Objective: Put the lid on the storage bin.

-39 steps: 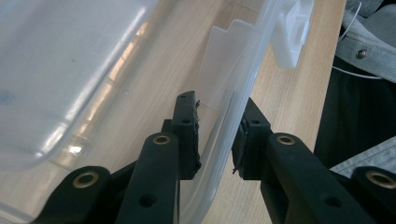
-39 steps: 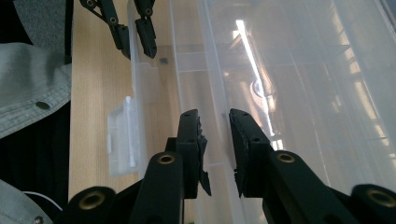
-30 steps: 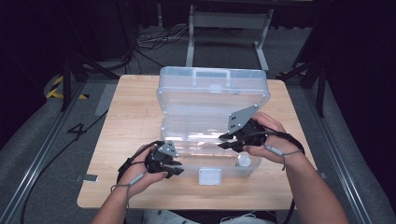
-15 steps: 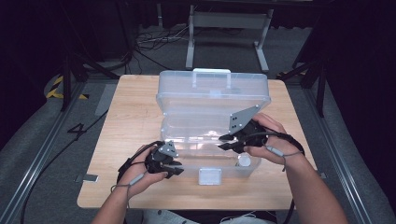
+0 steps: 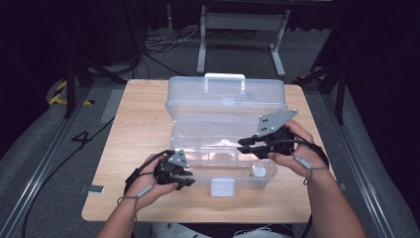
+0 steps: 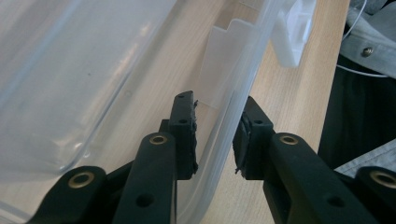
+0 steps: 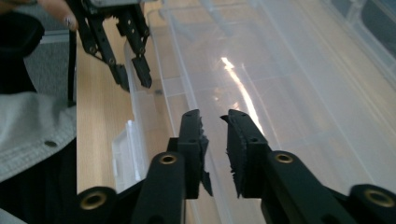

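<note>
A clear plastic storage box (image 5: 225,129) stands open near the middle of the table (image 5: 138,124), its lid tilted back toward the far edge with a white carry handle (image 5: 224,77) on top, and its shallow base reaching to the near edge, where a white latch (image 5: 222,188) hangs from the front wall. The left claw (image 5: 184,177) sits at the front left corner of the base. In the left gripper view, its two black jaws straddle the clear front wall (image 6: 233,112), one inside the box and one outside; the outer pad lies against the wall, while a narrow gap shows at the inner pad, so the claw is released, with the wall between the jaws; its jaws have just been opening slightly. The right claw (image 5: 243,145) hovers over the right part of the base, its grey three-cornered plate (image 5: 274,122) uppermost. In the right gripper view, its jaws stand a little apart over the clear rim with nothing pressed between the pads: released, having just been closing. A small white round item (image 5: 258,171) lies inside the base near its front right corner. The table is light wood with a bare top around the box. It stands on grey carpet (image 5: 64,163); black cables (image 5: 163,42) and a grey metal stand (image 5: 242,29) occupy the dark area beyond the far edge.
</note>
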`<state>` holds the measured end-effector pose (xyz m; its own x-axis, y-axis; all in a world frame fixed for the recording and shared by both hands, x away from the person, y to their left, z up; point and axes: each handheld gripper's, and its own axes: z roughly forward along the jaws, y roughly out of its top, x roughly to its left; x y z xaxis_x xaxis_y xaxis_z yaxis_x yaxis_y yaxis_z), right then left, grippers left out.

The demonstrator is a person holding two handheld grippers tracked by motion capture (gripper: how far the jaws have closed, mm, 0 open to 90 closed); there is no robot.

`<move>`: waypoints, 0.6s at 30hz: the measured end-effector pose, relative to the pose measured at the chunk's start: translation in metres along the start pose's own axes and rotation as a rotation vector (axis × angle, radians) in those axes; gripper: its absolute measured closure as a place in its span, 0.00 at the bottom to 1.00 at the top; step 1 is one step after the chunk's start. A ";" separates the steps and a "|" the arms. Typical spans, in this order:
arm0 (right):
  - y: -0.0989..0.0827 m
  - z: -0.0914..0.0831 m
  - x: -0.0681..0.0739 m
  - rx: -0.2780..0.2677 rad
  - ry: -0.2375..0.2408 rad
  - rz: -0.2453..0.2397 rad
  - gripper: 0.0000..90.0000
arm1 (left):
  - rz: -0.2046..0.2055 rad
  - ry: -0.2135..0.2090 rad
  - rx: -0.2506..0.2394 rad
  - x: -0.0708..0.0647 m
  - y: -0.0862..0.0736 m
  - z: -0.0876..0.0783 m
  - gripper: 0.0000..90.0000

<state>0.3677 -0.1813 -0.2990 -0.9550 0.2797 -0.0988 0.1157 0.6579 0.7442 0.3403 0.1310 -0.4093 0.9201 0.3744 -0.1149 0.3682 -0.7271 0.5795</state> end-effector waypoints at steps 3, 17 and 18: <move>-0.007 -0.013 -0.004 -0.054 -0.039 0.053 0.94 | 0.000 0.002 0.001 0.000 0.000 0.000 0.80; -0.044 -0.056 -0.021 -0.248 -0.197 0.295 1.00 | 0.006 0.009 0.007 0.000 0.000 0.000 0.81; -0.047 -0.059 -0.023 -0.258 -0.202 0.314 1.00 | 0.008 0.009 0.005 0.000 0.000 0.000 0.81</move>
<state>0.3684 -0.2604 -0.2926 -0.8090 0.5857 0.0496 0.2947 0.3313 0.8963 0.3401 0.1308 -0.4092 0.9217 0.3741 -0.1027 0.3617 -0.7331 0.5759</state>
